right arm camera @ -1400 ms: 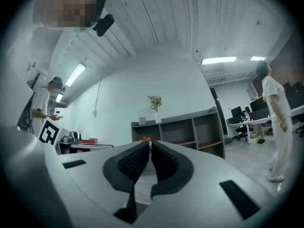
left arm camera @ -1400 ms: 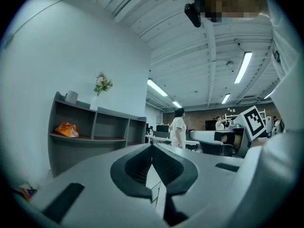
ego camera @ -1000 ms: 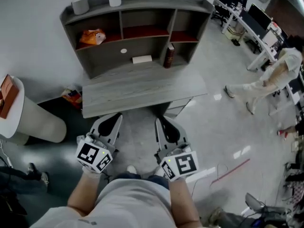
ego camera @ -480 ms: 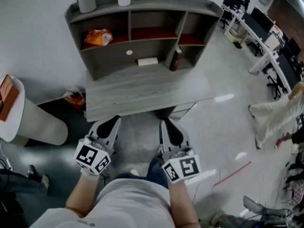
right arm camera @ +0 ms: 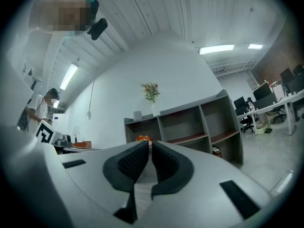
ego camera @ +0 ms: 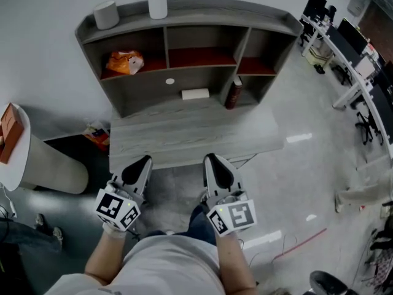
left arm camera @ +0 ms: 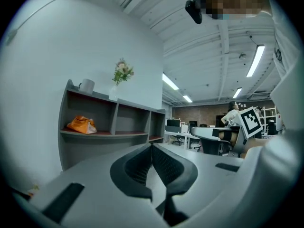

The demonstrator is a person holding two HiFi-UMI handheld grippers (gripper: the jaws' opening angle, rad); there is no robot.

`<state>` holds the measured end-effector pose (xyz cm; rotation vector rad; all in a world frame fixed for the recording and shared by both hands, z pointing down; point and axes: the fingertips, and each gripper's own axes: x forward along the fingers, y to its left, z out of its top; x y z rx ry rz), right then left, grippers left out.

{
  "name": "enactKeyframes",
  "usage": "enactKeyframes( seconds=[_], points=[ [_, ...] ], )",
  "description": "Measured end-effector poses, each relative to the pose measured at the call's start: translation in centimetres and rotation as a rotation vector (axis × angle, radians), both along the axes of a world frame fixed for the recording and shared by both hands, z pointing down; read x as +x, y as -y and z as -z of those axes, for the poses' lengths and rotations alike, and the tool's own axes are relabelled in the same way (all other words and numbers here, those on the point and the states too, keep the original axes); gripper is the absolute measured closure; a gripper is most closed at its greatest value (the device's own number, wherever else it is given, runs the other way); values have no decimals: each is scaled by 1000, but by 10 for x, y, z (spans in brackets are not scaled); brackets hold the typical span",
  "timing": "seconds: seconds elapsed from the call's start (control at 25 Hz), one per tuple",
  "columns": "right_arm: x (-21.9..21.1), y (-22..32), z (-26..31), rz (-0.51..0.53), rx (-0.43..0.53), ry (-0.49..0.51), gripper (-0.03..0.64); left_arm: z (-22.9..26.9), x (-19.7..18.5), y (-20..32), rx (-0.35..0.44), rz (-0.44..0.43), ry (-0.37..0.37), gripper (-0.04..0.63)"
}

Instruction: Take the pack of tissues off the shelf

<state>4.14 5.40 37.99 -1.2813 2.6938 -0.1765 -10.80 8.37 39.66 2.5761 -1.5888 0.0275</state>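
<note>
Now, left jaws: the left gripper [ego camera: 143,162] is closed tight with nothing in it, on the near side of the bench and well away from the shelf.
Right jaws: the right gripper [ego camera: 212,160] is pressed closed too and holds nothing. It is just as far from the shelf.
Pack of tissues: I think the pack of tissues [ego camera: 195,93] is the flat white block in the low gap of the shelf [ego camera: 245,8], under the middle box.
Risk, jaws: if they stay closed, they will only push the pack deeper into the shelf.
Risk, squeeze: the pack looks soft, so a hard pinch could squash it. A smooth wrap could also slip out.
Risk, neighbour: a dark thing [ego camera: 233,93] stands just right of the pack in the same gap of the shelf, and a wide swing could tip it over.
Risk, roof: the gap is low, so a gripper held high could bump the shelf board above.
Jaw pads: black, bumpy and rubbery, set in smooth grey curved shells.
Bench: the bench [ego camera: 190,134] is flat grey wood grain, right against the front of the shelf.
Shelf: grey boards, a curved top and red floors in its three boxes.
Other things: a crinkly orange bag [ego camera: 124,61] sits in the shelf's left box. A white cup [ego camera: 106,15] and a white vase [ego camera: 158,5] stand on top.
</note>
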Motion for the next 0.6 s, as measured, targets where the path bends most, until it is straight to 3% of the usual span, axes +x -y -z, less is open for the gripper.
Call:
enactKeyframes(
  seconds=[0.32,0.6],
  points=[
    [5,107,3,113,-5,22,584,0,9,86,-8,114,20,578],
    [9,186,5,220,-21,28,584,5,5,148,-26,264,44,577]
  ],
)
